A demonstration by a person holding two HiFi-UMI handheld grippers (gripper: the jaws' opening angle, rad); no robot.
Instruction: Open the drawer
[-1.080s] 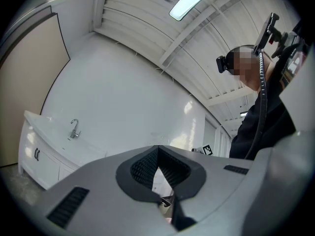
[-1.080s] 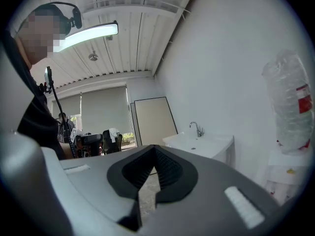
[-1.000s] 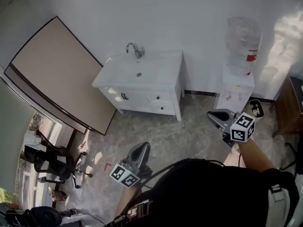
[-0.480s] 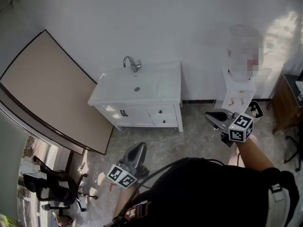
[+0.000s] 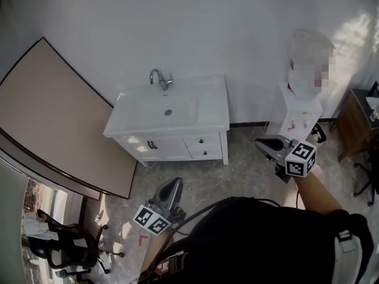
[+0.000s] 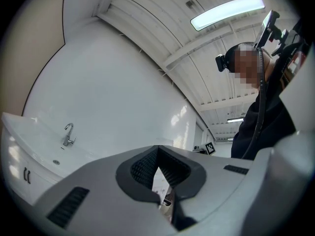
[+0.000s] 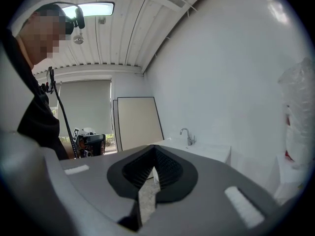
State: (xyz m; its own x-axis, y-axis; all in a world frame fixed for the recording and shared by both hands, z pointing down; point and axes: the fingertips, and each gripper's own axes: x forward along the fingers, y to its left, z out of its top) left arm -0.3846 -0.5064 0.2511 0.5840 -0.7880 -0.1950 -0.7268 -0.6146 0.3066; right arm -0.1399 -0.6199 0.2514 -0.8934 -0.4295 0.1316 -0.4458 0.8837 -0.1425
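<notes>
- One big beige board (image 5: 56, 120) with a dark edge leans on the white wall at the far left. Below it, one black office chair (image 5: 65, 250) stands in the bottom left corner of the head view.
- One red mark (image 5: 142, 239) lies on the stone-patterned floor (image 5: 237, 173), just left of the left gripper.
- One left gripper (image 5: 173, 185) is held low in front of the person. Its jaws are closed tip to tip and hold nothing. It is well apart from the cabinet.
- One white vanity cabinet (image 5: 133, 139) stands against the wall, left of centre. Its top carries one basin (image 5: 163, 106), which looks empty, and one metal faucet (image 5: 159, 78) at the back.
- On the left of the cabinet front are two dark handles (image 5: 152, 145), side by side on the doors.
- On the right of the cabinet front are two small drawers, one above the other. The upper drawer (image 5: 200, 141) and the lower drawer (image 5: 205, 154) each have a dark knob, and both sit flush and closed.
- Only floor lies between the grippers and the drawers.
- One right gripper (image 5: 262, 144) is held out at the right, level with the cabinet's right end. Its jaws also meet at the tips, with nothing between them.
- One white water dispenser (image 5: 299, 114) stands by the wall, behind the right gripper. The bottle on top of it is partly blurred.
- One brown wooden cabinet (image 5: 354, 126) stands at the far right edge.
</notes>
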